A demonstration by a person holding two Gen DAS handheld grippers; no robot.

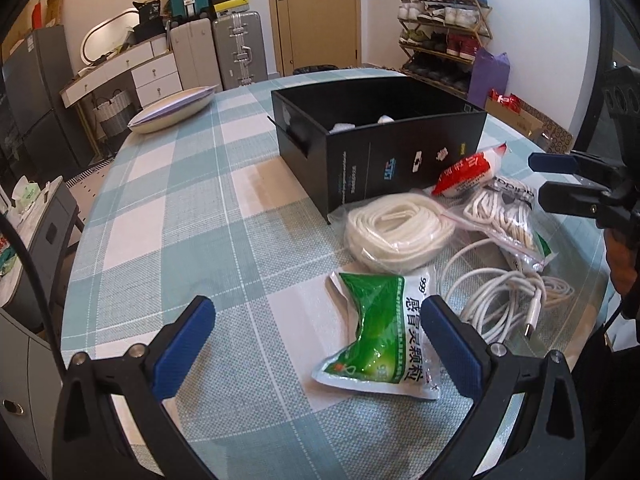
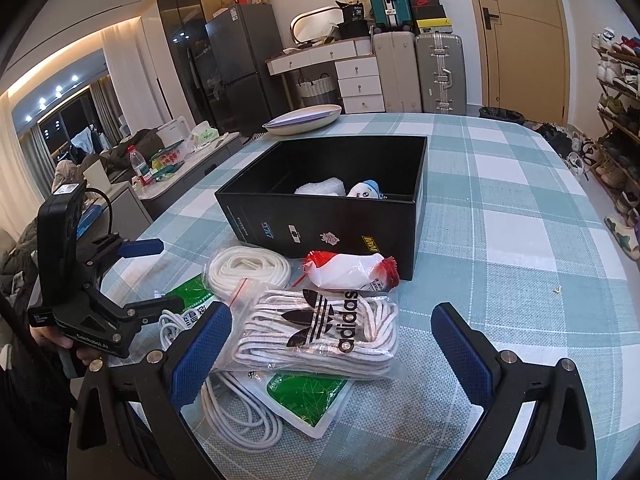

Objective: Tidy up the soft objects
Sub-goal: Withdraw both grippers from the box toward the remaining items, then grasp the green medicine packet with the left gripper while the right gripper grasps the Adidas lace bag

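A black box (image 1: 400, 168) (image 2: 320, 224) stands open on the checked table and holds a few white soft items (image 2: 322, 187). In front of it lie a white rope coil (image 1: 398, 228) (image 2: 250, 270), a red-and-white pouch (image 1: 470, 174) (image 2: 348, 270), a bagged Adidas lace bundle (image 1: 506, 210) (image 2: 320, 332), a white cable (image 1: 504, 296) (image 2: 236, 416) and a green sachet (image 1: 380, 332) (image 2: 306, 396). My left gripper (image 1: 318, 344) is open, low over the table with the green sachet between its fingers. My right gripper (image 2: 332, 354) is open around the Adidas bag.
A shallow cream bowl (image 1: 172, 110) (image 2: 304, 118) sits at the table's far edge. Suitcases, drawers and a shoe rack (image 1: 444, 28) stand beyond the table. The right gripper shows in the left wrist view (image 1: 560, 182), and the left gripper in the right wrist view (image 2: 152, 276).
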